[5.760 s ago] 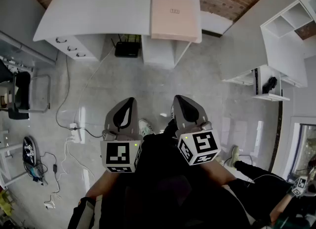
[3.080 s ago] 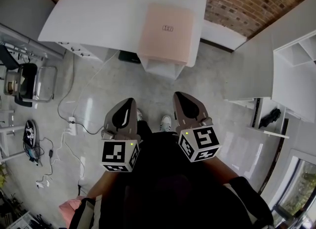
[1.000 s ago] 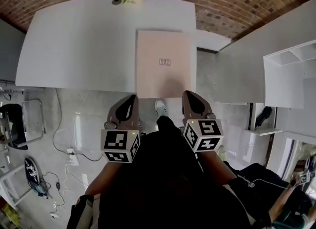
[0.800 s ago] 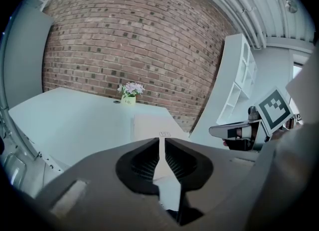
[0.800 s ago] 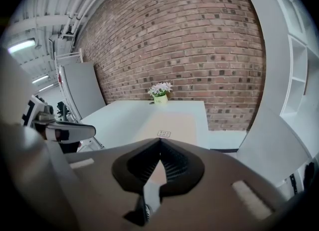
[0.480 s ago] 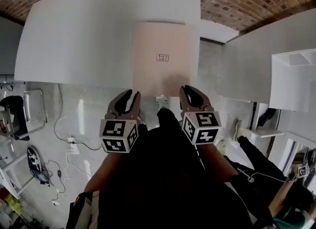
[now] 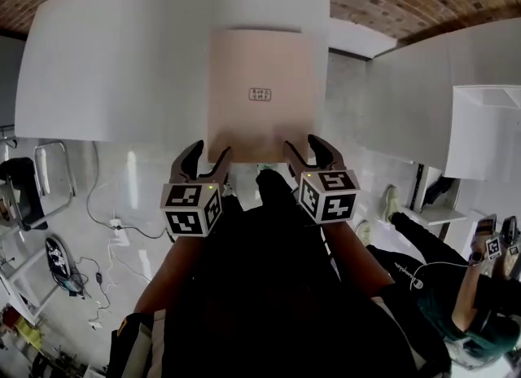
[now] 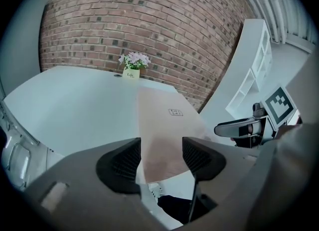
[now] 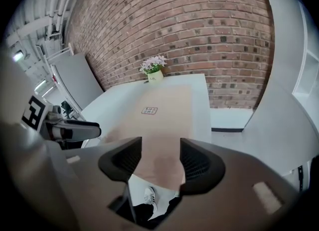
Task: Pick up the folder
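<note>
A pale pink folder [image 7: 259, 95] with a small label lies on the white table [image 7: 122, 67], its near edge overhanging the table's front. My left gripper [image 7: 208, 153] is at the folder's near left corner and my right gripper [image 7: 306, 147] at its near right corner. Both have just been opening and stand open. In the left gripper view the folder [image 8: 167, 125] shows in the gap of the left gripper [image 8: 162, 158], and no pad presses on it. The right gripper view shows the folder [image 9: 167, 115] the same way beyond the right gripper [image 9: 160, 163].
A small pot of flowers [image 8: 131, 65] stands at the table's far edge against the brick wall [image 9: 199, 26]. White shelving [image 7: 488, 124] stands on the right, with another person [image 7: 456, 295] below it. Cables [image 7: 77, 270] and a chair [image 7: 32, 185] are on the floor at left.
Both grippers came forward and down from in front of the body to the folder's near edge. Their jaws, shut a second ago, now stand apart.
</note>
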A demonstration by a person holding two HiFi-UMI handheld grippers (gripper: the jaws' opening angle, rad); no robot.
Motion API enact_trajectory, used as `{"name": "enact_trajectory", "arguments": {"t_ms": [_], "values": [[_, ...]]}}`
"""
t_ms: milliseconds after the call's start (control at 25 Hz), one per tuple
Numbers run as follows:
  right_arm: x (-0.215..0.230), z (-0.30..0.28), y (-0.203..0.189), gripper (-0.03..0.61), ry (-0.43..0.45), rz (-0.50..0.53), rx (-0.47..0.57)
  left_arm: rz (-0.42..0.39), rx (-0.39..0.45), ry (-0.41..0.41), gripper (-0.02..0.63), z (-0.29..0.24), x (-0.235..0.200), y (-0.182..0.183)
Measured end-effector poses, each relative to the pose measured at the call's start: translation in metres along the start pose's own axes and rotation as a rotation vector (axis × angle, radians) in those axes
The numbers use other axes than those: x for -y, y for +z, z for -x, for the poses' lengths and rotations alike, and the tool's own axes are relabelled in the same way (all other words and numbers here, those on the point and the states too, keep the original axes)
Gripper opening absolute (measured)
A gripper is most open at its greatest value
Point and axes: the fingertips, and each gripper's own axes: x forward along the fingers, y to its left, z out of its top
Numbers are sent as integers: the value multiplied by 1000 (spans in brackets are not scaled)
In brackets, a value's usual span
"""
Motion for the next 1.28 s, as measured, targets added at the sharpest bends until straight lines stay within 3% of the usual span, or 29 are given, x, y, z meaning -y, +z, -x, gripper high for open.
{"name": "enact_trajectory", "arguments": {"t_ms": [520,960,1280], "values": [[23,-36,-13,348,76,-98,-79,68,-57,2,314,-40,-17,-9],[21,-52,-18,360,163,-168,-111,162,-77,-65,325,-54,-19,-15],[22,-51,-19,351,166,-168,-98,165,-84,-90,322,-57,-17,-15]]}}
